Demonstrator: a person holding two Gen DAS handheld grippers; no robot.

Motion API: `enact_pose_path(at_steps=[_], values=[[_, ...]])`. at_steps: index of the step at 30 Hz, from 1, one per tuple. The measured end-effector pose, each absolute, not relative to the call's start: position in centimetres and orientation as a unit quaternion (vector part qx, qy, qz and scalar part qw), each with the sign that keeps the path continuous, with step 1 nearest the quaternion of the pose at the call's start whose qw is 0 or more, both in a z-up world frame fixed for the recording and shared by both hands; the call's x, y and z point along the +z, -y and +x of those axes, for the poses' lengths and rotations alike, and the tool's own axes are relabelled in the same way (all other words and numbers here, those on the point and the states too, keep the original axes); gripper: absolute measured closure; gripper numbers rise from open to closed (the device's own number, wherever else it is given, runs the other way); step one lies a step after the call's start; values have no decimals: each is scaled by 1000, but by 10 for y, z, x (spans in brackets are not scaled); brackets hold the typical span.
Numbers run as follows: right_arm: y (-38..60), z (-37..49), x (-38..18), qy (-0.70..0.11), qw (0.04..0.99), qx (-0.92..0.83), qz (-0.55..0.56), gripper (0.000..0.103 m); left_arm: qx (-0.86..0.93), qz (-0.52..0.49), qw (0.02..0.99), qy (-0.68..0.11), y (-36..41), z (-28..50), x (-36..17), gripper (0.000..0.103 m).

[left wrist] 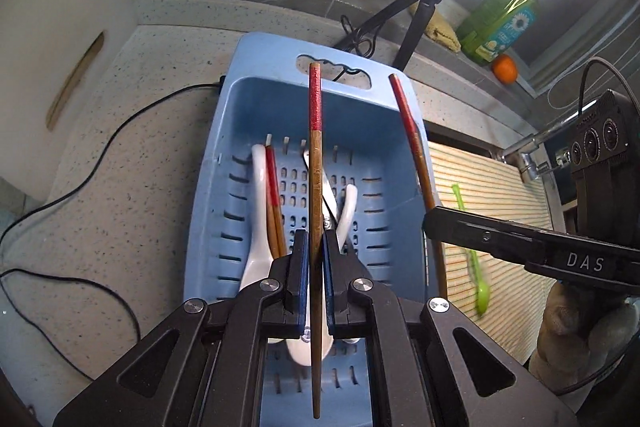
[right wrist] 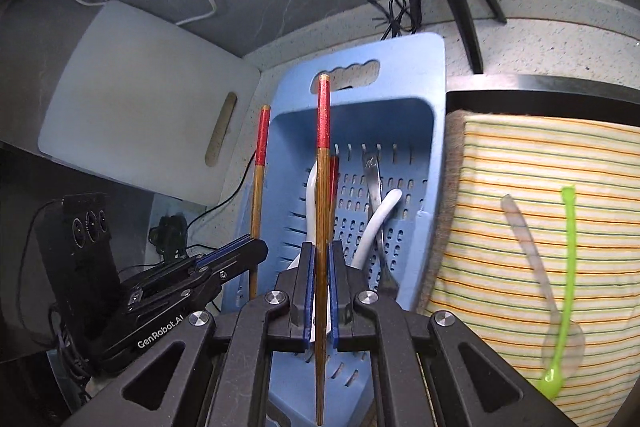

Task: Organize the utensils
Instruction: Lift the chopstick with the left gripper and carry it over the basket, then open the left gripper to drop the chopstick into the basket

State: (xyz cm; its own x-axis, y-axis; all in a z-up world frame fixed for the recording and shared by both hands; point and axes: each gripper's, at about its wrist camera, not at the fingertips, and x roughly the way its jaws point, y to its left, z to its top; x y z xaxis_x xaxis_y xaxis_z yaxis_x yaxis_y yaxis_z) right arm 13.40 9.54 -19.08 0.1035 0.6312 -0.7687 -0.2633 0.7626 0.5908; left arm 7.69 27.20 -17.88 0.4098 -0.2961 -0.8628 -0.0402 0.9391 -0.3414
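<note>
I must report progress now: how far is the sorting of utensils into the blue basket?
Done: white spoons, a metal utensil and red-tipped chopsticks lie in the blue basket.
In hand: the left tongs and right tongs each clamp one chopstick.
Left: the green spoon and clear spoon on the striped cloth.

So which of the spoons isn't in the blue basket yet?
The green spoon. It lies on the striped cloth to the right of the basket, while the white spoons are already inside the basket with the chopsticks.
</note>
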Motion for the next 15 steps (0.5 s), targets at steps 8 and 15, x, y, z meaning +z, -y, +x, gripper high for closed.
enact_pose_path(at_steps=[8,15], values=[[-109,135,-199,-603,724,303,142,94,-65,-148,825,-542,-273,81,-182,98],[-103,133,-193,-597,729,305,138,94,-59,-147,827,-540,-278,79,-179,96]])
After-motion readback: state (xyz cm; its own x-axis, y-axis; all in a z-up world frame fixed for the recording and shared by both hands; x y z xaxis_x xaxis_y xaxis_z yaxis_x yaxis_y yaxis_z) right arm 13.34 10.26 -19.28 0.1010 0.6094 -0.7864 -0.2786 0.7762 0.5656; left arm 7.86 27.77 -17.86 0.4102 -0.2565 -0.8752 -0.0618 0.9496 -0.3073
